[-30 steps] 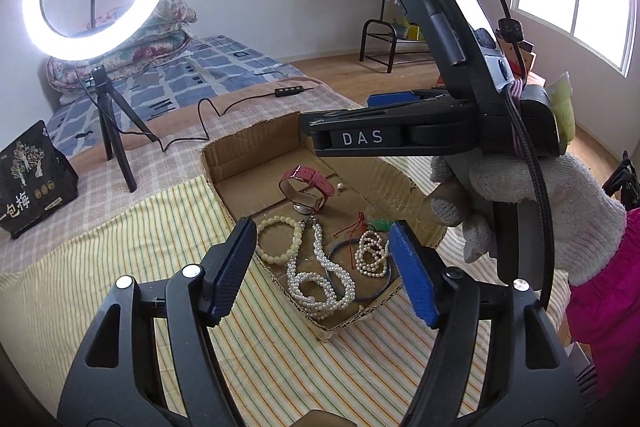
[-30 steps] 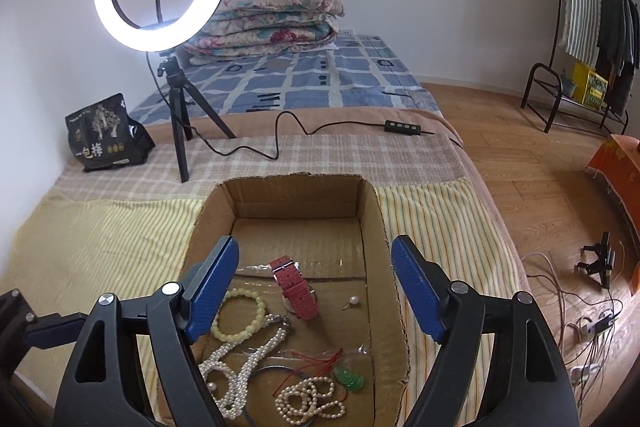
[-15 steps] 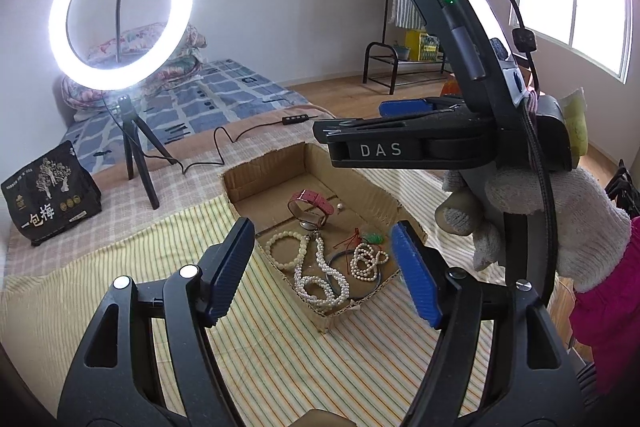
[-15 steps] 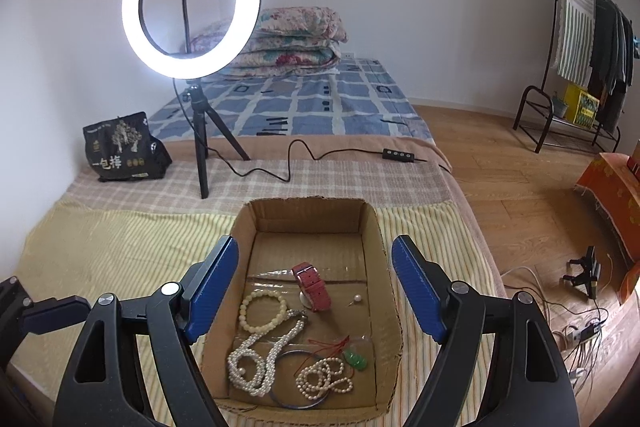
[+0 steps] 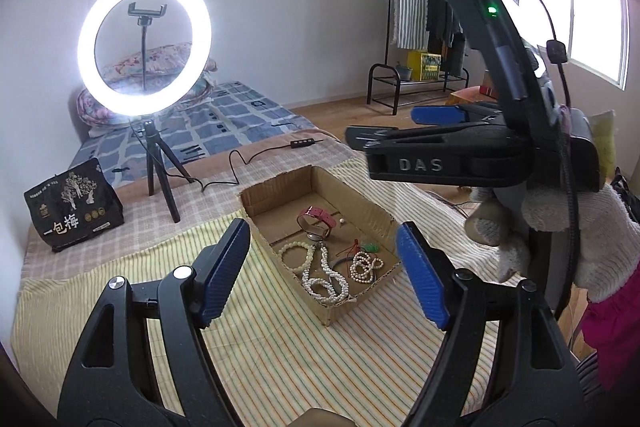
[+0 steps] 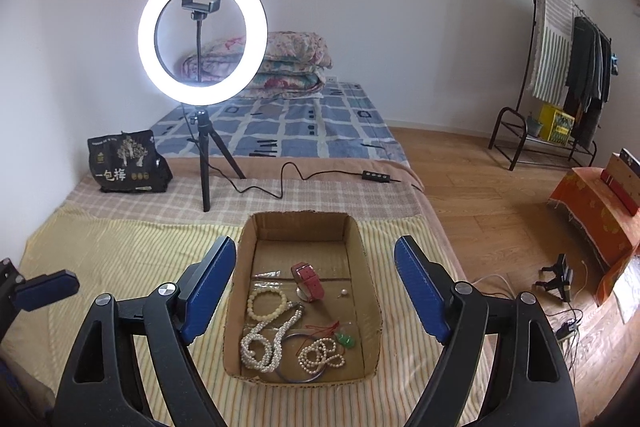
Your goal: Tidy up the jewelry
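Holding both tools up over the bed [image 6: 120, 247], we keep the left gripper [image 5: 324, 271] and the right gripper [image 6: 316, 287] wide apart with nothing between their fingers; the left fingers have just been spreading more. All the jewelry sits in 1 cardboard box [image 6: 240, 291] on the striped cover: a pearl necklace [image 6: 264, 343], a bead bracelet [image 6: 266, 305] and a pink watch [image 6: 308, 281]. We think the box keeps them together.
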Tool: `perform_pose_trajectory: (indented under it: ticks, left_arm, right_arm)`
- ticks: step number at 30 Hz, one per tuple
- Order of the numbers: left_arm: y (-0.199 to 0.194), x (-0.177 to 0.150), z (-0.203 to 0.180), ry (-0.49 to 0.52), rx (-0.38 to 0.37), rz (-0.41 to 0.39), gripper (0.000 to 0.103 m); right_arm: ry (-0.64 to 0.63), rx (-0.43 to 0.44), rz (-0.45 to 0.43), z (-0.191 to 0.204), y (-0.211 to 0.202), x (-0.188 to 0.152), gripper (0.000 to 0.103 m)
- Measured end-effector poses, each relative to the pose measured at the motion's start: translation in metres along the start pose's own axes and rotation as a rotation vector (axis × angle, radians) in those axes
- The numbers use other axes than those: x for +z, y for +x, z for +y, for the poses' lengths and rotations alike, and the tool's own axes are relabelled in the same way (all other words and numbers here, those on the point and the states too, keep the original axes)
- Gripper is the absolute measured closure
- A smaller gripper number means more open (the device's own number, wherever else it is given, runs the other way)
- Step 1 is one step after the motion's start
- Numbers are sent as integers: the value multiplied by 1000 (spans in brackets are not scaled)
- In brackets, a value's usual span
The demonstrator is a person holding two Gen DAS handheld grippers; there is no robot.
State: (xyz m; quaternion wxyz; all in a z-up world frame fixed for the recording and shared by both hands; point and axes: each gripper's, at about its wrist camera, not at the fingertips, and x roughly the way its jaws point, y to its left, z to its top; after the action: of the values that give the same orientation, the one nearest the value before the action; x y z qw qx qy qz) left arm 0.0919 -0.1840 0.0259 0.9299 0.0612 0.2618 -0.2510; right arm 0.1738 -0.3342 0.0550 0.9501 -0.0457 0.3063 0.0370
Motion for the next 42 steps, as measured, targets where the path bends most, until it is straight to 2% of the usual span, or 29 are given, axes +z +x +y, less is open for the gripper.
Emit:
perform_pose_trajectory:
  ticks: [2,6,10,15,17,30,42]
  left_arm:
    - [-8,-1,2,-5,9,-11,19]
    - [-20,-3,8,-15,23,-20,18]
    - [-32,-4,14,-19,46,-40,7]
    - [-43,-6,21,-16,81,-58,5]
    - [-46,-7,24,-16,96,-65,1]
    - [-58,-9,31,-12,203,-63,0]
    - [-58,-9,31,-13,205,-62,0]
  right_arm:
    - [1,0,-10,1,-9,-1,21]
    - [-2,-21,-31,6,-27,-3,21]
    - [-6,-38,-54,10,-40,-4,19]
    - [8,-53,-80,15,-52,-11,19]
    - [17,-56,-87,16,-54,-13,19]
    - [7,-67,-132,32,-68,-24,19]
    - [6,-76,-131,32,-65,-27,19]
